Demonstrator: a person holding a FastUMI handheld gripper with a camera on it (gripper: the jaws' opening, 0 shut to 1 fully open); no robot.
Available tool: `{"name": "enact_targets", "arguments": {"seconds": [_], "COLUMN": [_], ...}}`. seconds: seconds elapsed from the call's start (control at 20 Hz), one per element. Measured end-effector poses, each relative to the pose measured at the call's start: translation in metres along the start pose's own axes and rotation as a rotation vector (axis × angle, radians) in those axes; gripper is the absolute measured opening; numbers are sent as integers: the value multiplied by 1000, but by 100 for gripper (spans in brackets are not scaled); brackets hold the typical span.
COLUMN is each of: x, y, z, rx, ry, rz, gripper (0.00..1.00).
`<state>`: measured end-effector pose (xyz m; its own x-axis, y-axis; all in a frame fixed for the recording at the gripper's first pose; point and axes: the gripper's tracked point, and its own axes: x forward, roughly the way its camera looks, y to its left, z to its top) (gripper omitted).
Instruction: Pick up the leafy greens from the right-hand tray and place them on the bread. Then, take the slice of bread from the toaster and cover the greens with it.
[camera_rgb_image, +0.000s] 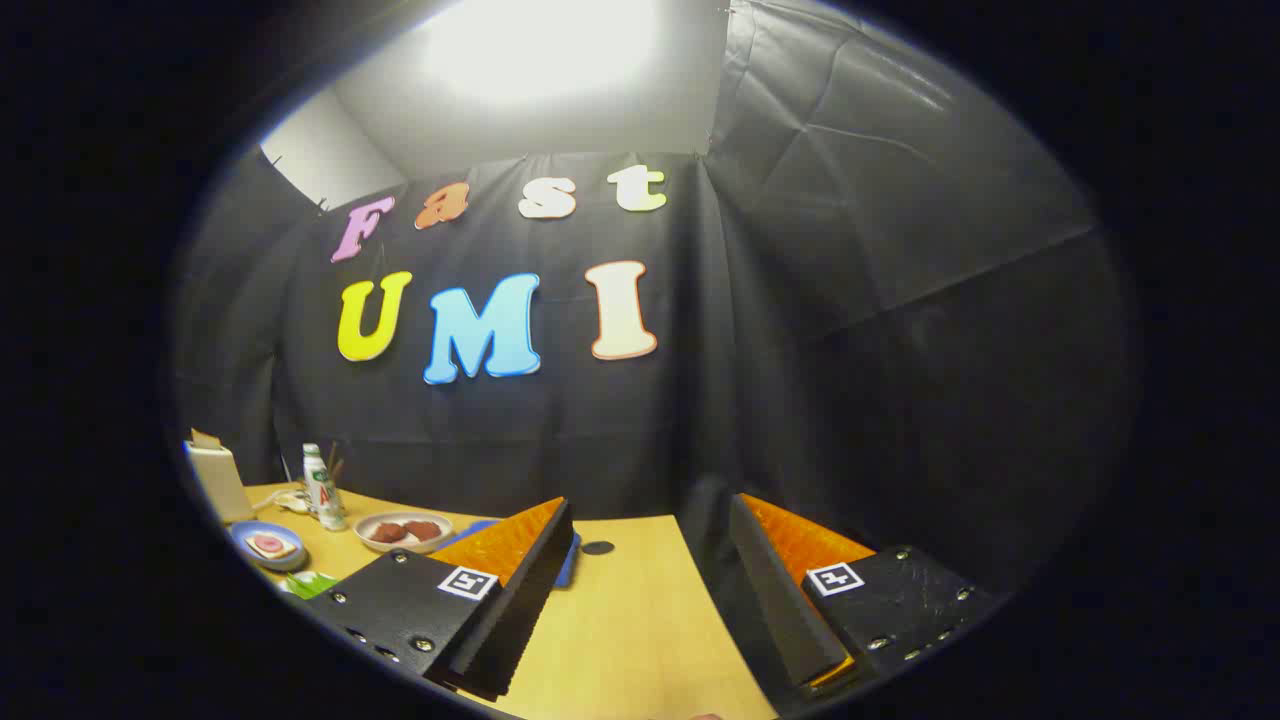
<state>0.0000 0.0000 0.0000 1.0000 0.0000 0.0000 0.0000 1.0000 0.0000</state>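
Looking along the gripper (640, 560), we see its two fingers spread wide apart, with nothing between them but bare table (620, 620). The fingers hang a little above the wooden top and touch nothing.

Off past the left finger, we see a small group of things on the far side of the table. A blue plate (262, 560) sits there with a slice of bread (270, 546) on it, and the bread has something pink and round on top. Just in front of that plate, close to the left finger, we spot a bit of bright green, which we take to be the greens (312, 583). The finger hides most of them, so we cannot tell what they lie on.

Next to the blue plate is a white plate (400, 540) with two dark red pieces (405, 531) on it. Behind it stands a small white bottle (322, 487) with a green top. A pale box thing (220, 480) stands at the far left; we cannot tell if it is the toaster.

A blue thing (570, 560) peeks out from behind the left finger. A small dark round spot (598, 547) lies on the table just ahead of the fingers. The black wall (900, 350) stands behind it all, with a bright light (540, 50) up top.
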Motion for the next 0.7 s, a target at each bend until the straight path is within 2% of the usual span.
{"name": "enact_targets", "arguments": {"seconds": [0.3,0.55,0.7], "x": [-42,-58,-59], "y": [133,191,203], "z": [-2,-7,-17], "rx": [44,12,27], "ry": [140,160,205], "rz": [229,322,341], "gripper": [97,97,97]}}
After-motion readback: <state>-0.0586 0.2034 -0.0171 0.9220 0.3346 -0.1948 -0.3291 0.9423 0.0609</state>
